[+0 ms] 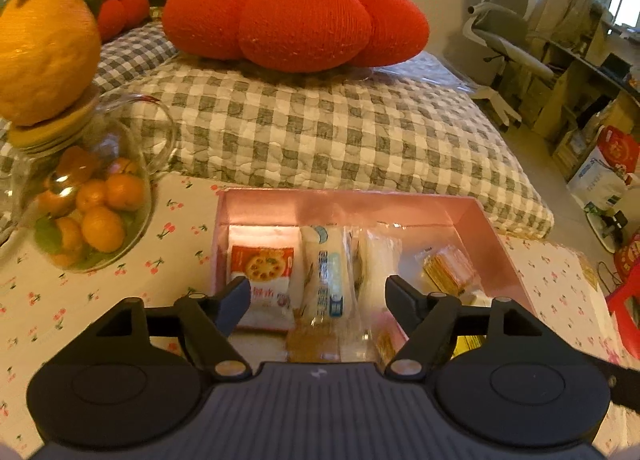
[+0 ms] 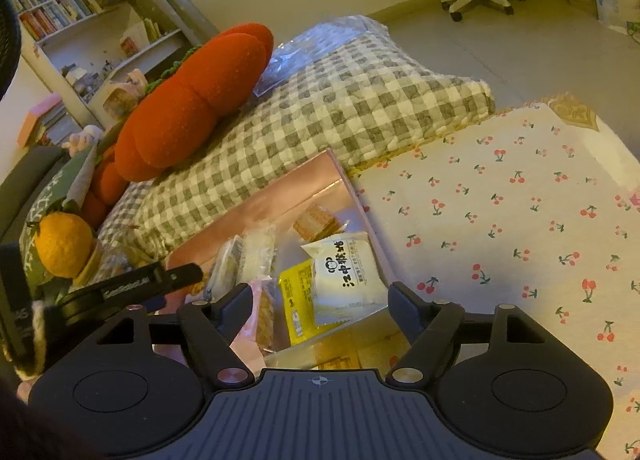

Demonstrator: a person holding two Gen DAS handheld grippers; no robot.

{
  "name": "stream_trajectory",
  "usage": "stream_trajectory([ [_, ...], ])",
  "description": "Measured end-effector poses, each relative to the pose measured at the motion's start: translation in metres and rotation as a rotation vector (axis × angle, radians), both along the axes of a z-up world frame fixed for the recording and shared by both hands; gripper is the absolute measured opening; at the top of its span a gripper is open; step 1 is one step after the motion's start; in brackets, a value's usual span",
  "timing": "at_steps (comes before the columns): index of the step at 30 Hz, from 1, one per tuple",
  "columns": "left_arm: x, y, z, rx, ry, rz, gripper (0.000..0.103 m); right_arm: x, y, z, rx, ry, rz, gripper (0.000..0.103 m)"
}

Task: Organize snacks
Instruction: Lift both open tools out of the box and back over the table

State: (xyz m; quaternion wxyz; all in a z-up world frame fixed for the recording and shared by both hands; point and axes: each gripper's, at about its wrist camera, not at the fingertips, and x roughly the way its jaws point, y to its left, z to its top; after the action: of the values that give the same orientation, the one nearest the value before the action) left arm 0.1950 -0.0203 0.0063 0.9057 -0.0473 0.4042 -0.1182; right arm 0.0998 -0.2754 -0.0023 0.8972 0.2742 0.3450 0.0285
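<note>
bed point(image 1: 320, 131) gingham quilt | office chair point(image 1: 504, 39) by window | bookshelf point(image 2: 60, 11) | pale floor

Pink box point(image 1: 472, 215) w/ red-white packet point(image 1: 262, 280), yellow packet point(image 2: 296, 300), white packet w/ black print point(image 2: 346, 272). Tabletop point(image 2: 500, 219) cloth: cream w/ red cherries. Grey-white check quilt point(image 1: 320, 127). Red tomato cushion point(image 1: 296, 15), green top.

A white snack packet point(image 2: 347, 275) near the right edge of the pink box point(image 2: 280, 189) bore black characters, apparently "江中猴姑". The dark arm of the left gripper point(image 2: 132, 284) carried pale lettering, too blurred to read.
</note>
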Motion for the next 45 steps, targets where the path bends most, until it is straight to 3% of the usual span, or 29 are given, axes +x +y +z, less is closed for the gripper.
stream_trajectory([
  [15, -0.056, 0.028, 0.006, 0.042, -0.004, -0.011, 0.092, -0.031, 0.014, 0.011, -0.063, -0.005, 0.061, 0.081],
  [31, -0.106, 0.034, -0.006, 0.108, -0.014, -0.100, 0.100, -0.062, 0.028, 0.008, -0.159, -0.016, 0.111, 0.089],
  [45, -0.123, 0.062, -0.032, 0.155, -0.055, -0.164, 0.102, -0.085, 0.054, -0.012, -0.321, -0.073, 0.252, 0.090],
])
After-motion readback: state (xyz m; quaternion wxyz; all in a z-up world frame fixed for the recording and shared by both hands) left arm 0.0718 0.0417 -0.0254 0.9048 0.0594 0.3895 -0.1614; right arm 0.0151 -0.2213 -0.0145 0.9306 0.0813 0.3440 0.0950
